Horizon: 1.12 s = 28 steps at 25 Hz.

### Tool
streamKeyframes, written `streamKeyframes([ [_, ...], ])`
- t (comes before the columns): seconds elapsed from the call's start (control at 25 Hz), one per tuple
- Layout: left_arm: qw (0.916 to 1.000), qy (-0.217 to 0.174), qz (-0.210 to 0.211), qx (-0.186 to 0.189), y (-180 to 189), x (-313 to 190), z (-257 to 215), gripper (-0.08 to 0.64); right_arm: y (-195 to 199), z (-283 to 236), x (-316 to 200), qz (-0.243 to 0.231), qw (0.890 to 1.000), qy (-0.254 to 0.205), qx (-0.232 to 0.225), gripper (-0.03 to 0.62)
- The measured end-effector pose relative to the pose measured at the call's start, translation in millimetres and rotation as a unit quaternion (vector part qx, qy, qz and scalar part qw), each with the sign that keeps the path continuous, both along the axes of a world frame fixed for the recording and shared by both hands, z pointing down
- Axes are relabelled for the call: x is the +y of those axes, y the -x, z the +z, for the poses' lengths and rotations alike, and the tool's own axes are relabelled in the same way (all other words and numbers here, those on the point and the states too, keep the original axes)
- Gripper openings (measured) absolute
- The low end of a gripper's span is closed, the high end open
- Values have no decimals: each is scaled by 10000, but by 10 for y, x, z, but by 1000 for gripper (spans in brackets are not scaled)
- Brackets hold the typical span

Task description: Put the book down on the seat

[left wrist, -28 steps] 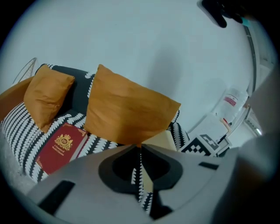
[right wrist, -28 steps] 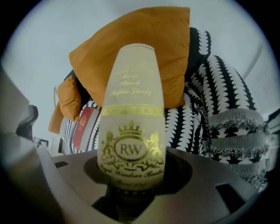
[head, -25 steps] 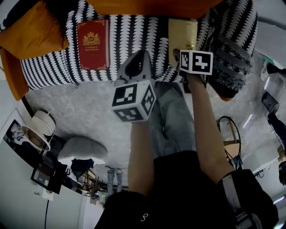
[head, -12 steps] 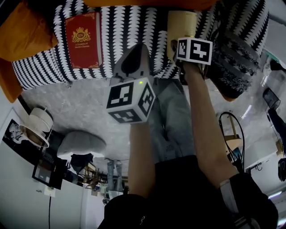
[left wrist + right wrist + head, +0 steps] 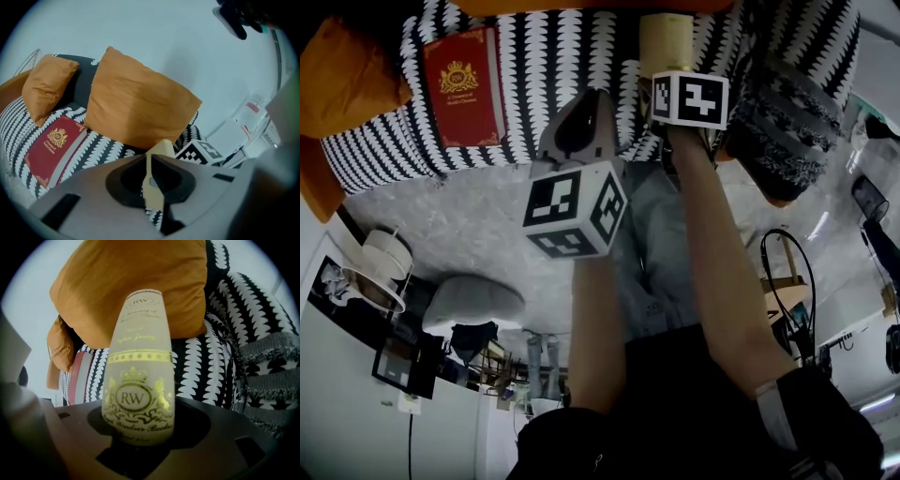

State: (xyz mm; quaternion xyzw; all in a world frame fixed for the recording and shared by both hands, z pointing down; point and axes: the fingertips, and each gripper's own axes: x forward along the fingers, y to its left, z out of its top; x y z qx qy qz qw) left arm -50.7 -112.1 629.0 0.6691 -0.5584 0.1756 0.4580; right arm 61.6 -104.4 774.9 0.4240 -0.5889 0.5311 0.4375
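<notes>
A cream book with gold print [image 5: 138,371] lies on the black-and-white patterned seat [image 5: 572,56], its near end between the jaws of my right gripper [image 5: 138,427]. Those jaws have just been opening and stand wide, with dark gaps on both sides of the book. In the head view the right gripper [image 5: 670,70] points steeply down at the cream book [image 5: 666,39]. A red book [image 5: 461,86] lies flat on the seat's left part. My left gripper [image 5: 581,117] hangs shut and empty over the seat's front edge, and it sees the red book [image 5: 54,150] at its left.
Orange cushions [image 5: 136,105] lean on the sofa back, another [image 5: 347,66] at the left end. A grey knitted throw [image 5: 778,131] drapes over the right arm of the sofa. Below the seat lie grey marble floor [image 5: 459,225] and a black cable [image 5: 787,272].
Both grippers have sunk closer to the seat. The right gripper's cube has slid up and left in the picture with the cream book, which now lies further in on the seat.
</notes>
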Motion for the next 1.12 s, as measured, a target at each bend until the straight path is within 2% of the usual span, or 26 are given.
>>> streamKeyframes([
  [0.16, 9999, -131, -71, 74, 25, -80, -89, 38, 35, -63, -74, 30, 9999, -156, 27, 282],
  [0.48, 9996, -244, -8, 112, 13, -160, -168, 38, 75, -383, -209, 0, 9975, -678, -212, 284],
  [0.72, 9994, -314, 50, 143, 3, -187, -221, 38, 76, -694, -359, 198, 9931, -1082, -405, 253],
  [0.76, 9993, -328, 67, 148, 1, -184, -237, 38, 70, -745, -382, 253, 9920, -1165, -412, 238],
  [0.96, 9989, -409, 139, 176, 0, -141, -343, 38, 39, -957, -416, 425, 9846, -1663, -337, 50],
  [1.12, 9985, -476, 198, 189, 2, -102, -407, 38, 56, -1073, -344, 438, 9818, -1817, -339, 18],
])
